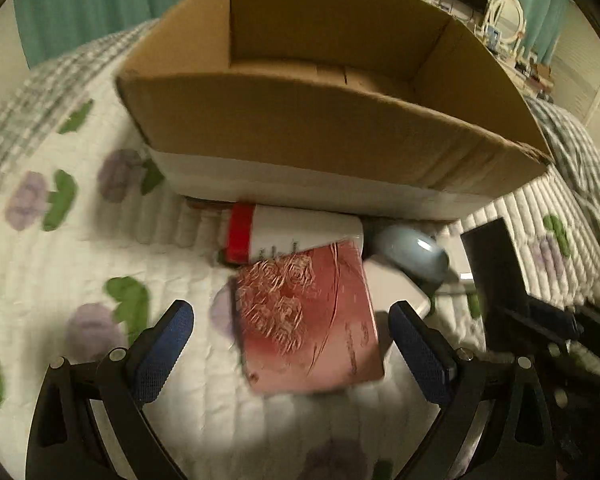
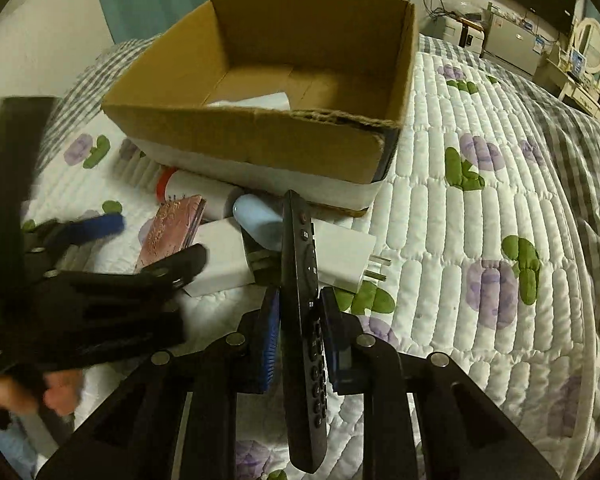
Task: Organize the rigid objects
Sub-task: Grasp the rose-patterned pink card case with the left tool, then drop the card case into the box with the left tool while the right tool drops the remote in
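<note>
While pinching the remote (image 2: 300,264) edge-on with the right tool (image 2: 299,300), clamp across the narrow sides at the keypad end; leaves the far end free to lead over a wall. Hold above the bed (image 2: 460,240), clear of the white plug adapters (image 2: 224,260) lying below. Aim toward the open cardboard box (image 2: 260,140) just ahead, judged to be the collecting place; contains something white at the bottom. Keep the left tool (image 1: 290,312) spread wide and empty, poised over the pink booklet (image 1: 308,312) with one finger to each side, suited to a next pick. Note the booklet's far edge apparently propped on the white bottle (image 1: 296,232) with the red cap, lying against the box wall, a pale blue rounded item (image 1: 412,248) just beside. Expect the tilt to ease a grip on the edges.
</note>
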Demonstrator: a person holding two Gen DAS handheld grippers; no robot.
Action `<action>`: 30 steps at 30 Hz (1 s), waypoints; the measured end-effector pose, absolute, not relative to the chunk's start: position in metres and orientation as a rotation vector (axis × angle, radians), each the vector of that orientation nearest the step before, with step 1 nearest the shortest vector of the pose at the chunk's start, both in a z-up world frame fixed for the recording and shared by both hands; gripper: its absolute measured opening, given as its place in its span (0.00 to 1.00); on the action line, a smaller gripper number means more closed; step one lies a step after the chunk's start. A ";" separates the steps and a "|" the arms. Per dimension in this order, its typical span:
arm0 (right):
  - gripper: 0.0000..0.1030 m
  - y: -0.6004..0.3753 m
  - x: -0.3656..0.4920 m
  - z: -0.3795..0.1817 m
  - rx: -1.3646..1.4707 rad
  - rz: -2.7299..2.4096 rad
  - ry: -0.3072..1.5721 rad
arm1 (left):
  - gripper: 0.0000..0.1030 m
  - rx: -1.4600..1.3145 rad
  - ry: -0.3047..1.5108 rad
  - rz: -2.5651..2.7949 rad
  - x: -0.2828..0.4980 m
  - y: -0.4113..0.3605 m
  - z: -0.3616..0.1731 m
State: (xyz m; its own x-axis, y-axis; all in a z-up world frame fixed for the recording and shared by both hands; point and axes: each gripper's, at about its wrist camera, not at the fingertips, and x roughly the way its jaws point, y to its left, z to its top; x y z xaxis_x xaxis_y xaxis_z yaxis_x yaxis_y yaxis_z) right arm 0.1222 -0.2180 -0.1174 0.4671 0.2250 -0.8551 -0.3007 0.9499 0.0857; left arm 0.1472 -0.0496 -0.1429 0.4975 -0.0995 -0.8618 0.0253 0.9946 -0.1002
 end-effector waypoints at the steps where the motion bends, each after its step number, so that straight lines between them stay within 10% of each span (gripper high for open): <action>1: 0.18 -0.218 0.122 -0.117 -0.079 0.325 1.034 | 0.94 -0.100 1.052 -0.084 0.149 -0.048 -0.144; 7: 0.18 -0.216 0.119 -0.115 -0.092 0.338 1.029 | 0.68 -0.187 1.074 -0.189 0.154 -0.043 -0.146; 30: 0.17 -0.220 0.095 0.000 -0.025 0.301 0.744 | 0.67 0.043 0.752 -0.039 0.089 -0.039 -0.021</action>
